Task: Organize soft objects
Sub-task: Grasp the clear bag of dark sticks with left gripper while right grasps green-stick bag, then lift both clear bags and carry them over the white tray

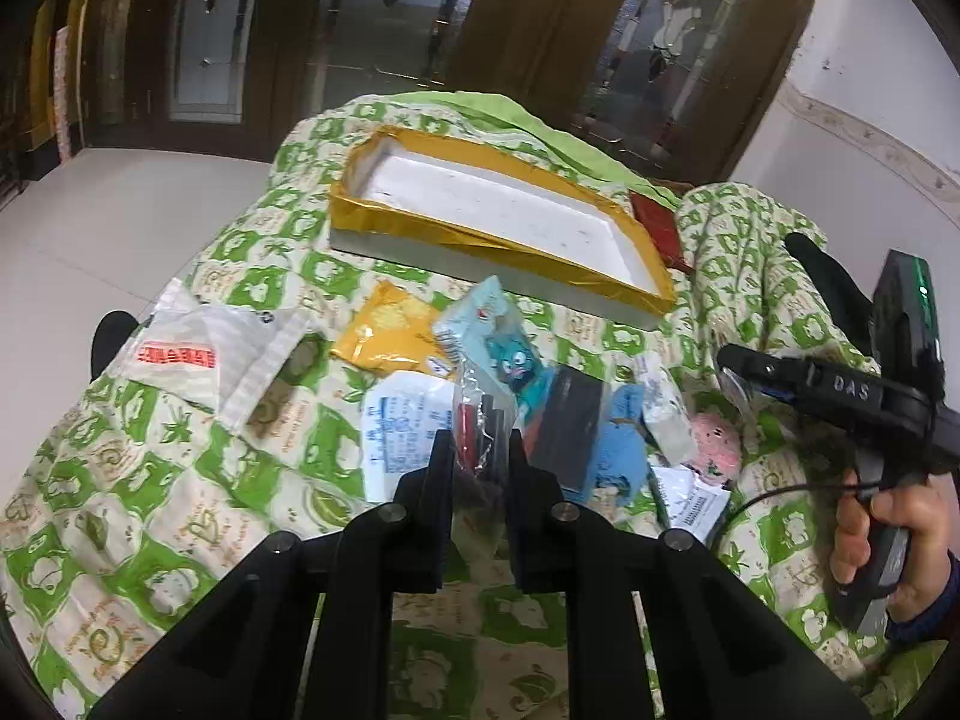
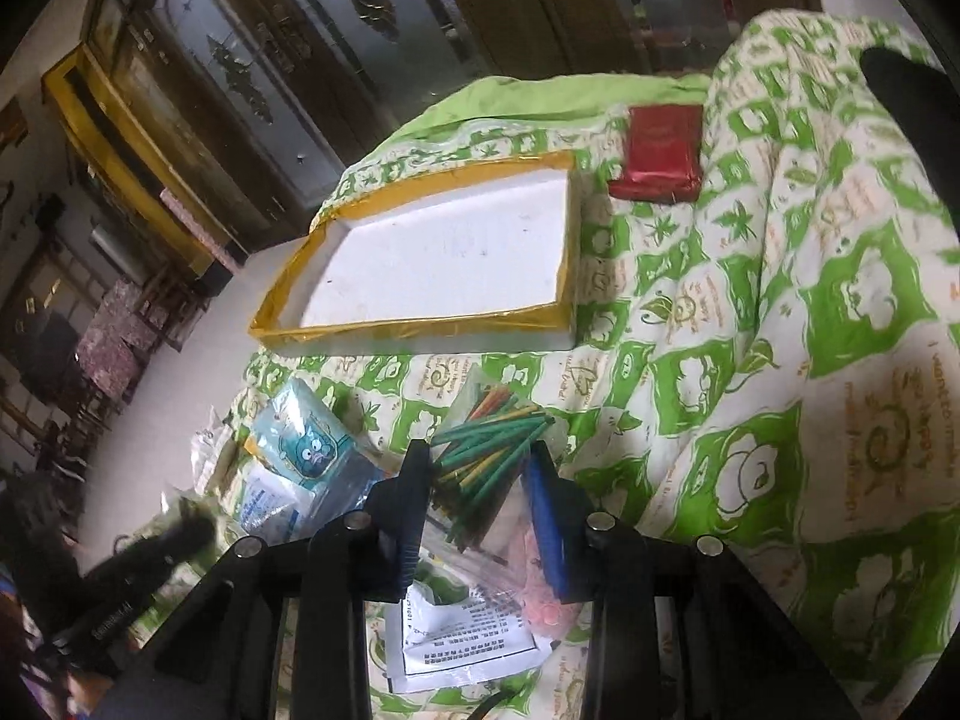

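A white foam tray with a yellow taped rim (image 1: 651, 276) (image 2: 414, 327) lies empty on a green-and-white quilt. In front of it is a pile of soft packets: a yellow pouch (image 1: 387, 330), a blue cartoon packet (image 1: 498, 336) (image 2: 306, 441), white printed sachets (image 1: 402, 426) (image 2: 462, 642), a pink plush (image 1: 717, 441). My left gripper (image 1: 480, 450) is shut on a clear bag with red and black contents (image 1: 477, 420). My right gripper (image 2: 480, 462) (image 1: 741, 360) is closed around a clear bag of green sticks (image 2: 492, 450) and holds it.
A red packet (image 2: 657, 147) (image 1: 660, 222) lies beyond the tray's right end. A white plastic bag with red print (image 1: 198, 354) lies at the left. The quilt (image 2: 810, 312) rises in a fold on the right. Tiled floor and dark wooden doors lie beyond.
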A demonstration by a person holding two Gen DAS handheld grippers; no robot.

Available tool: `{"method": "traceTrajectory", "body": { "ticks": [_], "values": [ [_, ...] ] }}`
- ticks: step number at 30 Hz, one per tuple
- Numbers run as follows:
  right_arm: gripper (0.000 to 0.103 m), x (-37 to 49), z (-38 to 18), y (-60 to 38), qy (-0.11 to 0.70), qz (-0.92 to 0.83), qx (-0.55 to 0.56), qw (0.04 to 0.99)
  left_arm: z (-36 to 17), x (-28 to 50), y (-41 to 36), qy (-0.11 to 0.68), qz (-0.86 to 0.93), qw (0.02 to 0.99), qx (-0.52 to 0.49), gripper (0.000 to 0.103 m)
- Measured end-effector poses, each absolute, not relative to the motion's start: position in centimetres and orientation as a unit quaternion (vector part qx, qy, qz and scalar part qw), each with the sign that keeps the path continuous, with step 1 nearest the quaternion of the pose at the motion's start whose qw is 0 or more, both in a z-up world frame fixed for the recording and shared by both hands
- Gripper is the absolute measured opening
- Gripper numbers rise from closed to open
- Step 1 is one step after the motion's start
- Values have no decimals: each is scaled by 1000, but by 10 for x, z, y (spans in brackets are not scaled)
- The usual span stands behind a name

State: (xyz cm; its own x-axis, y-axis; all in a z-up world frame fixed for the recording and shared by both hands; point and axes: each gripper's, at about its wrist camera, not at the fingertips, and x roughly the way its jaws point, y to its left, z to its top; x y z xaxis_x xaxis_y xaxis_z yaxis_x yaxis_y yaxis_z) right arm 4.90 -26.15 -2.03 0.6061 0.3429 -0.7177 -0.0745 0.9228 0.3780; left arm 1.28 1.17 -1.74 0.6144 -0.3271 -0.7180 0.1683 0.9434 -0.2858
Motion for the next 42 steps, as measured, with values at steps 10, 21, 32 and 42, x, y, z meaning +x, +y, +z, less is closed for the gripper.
{"method": "traceTrajectory", "body": {
  "ticks": [10,21,32,42],
  "values": [
    [34,39,-20,-238,426,133,101,889,-23,13,2,430,-133,890,-73,14],
    [34,38,-19,-236,428,135,97,888,-25,14,4,432,-128,890,-71,14],
    [34,37,-16,-234,426,139,93,889,-24,15,5,432,-128,890,-73,14],
    [34,41,-10,-230,425,147,90,889,-15,22,4,431,-134,888,-85,14]
  ]
}}
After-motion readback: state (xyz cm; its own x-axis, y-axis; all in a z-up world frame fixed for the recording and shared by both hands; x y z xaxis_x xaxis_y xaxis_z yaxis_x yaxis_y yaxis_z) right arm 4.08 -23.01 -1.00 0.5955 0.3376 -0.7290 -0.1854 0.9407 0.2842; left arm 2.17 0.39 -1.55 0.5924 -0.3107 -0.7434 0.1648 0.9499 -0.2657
